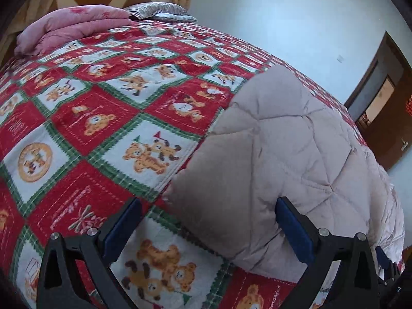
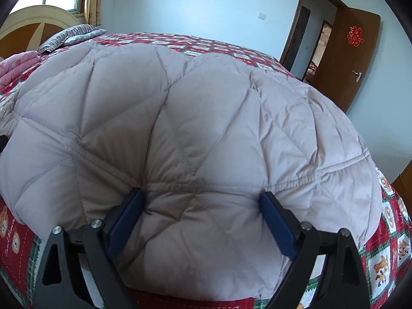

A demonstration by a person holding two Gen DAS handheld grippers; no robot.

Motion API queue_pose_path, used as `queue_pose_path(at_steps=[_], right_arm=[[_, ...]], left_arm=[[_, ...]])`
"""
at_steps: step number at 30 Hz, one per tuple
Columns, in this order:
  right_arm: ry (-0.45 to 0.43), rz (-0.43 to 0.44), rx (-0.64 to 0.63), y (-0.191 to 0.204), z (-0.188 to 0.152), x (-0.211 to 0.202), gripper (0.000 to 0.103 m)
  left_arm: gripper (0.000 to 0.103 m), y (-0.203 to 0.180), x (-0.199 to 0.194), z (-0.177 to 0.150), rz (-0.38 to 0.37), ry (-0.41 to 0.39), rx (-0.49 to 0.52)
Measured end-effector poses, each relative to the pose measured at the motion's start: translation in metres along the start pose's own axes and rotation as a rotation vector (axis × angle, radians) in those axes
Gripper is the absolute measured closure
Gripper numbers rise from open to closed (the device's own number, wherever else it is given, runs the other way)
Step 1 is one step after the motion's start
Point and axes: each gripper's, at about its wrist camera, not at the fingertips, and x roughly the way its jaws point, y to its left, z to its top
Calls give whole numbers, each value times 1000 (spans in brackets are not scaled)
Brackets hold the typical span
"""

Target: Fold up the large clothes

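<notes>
coat (image 2: 195, 128), quilted beige, fills the right view, its 6 o'clock hem cut off; right gripper (image 2: 203, 221) jaws spread around it. left gripper (image 1: 208, 226) jaws spread, coat edge between; bedspread (image 1: 90, 118) at 9 o'clock.

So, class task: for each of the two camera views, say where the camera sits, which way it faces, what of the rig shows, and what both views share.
Left wrist: on the left gripper, facing along the bedspread toward the headboard; its open jaws straddle the quilted coat's corner.
Right wrist: on the right gripper, facing across the coat toward the door; its open jaws flank the coat's near edge.
Shared: coat, bedspread, striped pillow, pink quilt, door.
</notes>
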Motion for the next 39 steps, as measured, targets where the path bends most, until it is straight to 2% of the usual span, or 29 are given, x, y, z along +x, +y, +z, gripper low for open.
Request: queue_pose_path(at_steps=[3, 6, 10, 11, 12, 13, 14, 16, 17, 23, 25, 27, 31, 34, 39], right_arm=[[-8, -18, -9, 3, 1, 1, 10], [-22, -37, -20, 5, -2, -2, 10], [-31, -23, -6, 0, -6, -4, 10], [-32, -22, -4, 0, -7, -4, 10], [-35, -22, -3, 0, -7, -5, 10], [-38, -22, -1, -1, -8, -6, 10], [-42, -20, 1, -1, -10, -7, 10], [-47, -14, 7, -2, -10, -10, 10], [-52, -10, 16, -5, -10, -12, 11], [-130, -13, 118, -45, -18, -41, 16], [-164, -39, 160, -66, -18, -53, 15], [-172, -65, 200, -89, -18, -59, 15], [-112, -111, 230, -124, -18, -53, 15], [-42, -119, 249, -143, -27, -37, 15], [-43, -107, 295, -158, -44, -43, 15]], left_arm=[[1, 7, -2, -6, -70, 20, -41], [1, -3, 7, -2, -150, 41, -27], [1, -14, 21, 4, -210, 28, -19], [5, -15, 21, 5, -231, 9, -19], [14, -16, 20, 5, -257, -1, -19], [51, -18, 20, 6, -287, 1, -11], [68, -23, 19, 7, -306, 8, 20], [80, -41, 5, 12, -279, -37, 134], [82, -49, -3, 14, -279, -58, 178], [84, -109, -66, 29, -335, -243, 449], [84, -130, -81, 28, -369, -278, 512], [84, -151, -93, 25, -410, -295, 564], [84, -194, -105, 13, -476, -314, 689], [84, -228, -110, -2, -540, -294, 801], [84, -277, -107, -42, -610, -249, 992]])
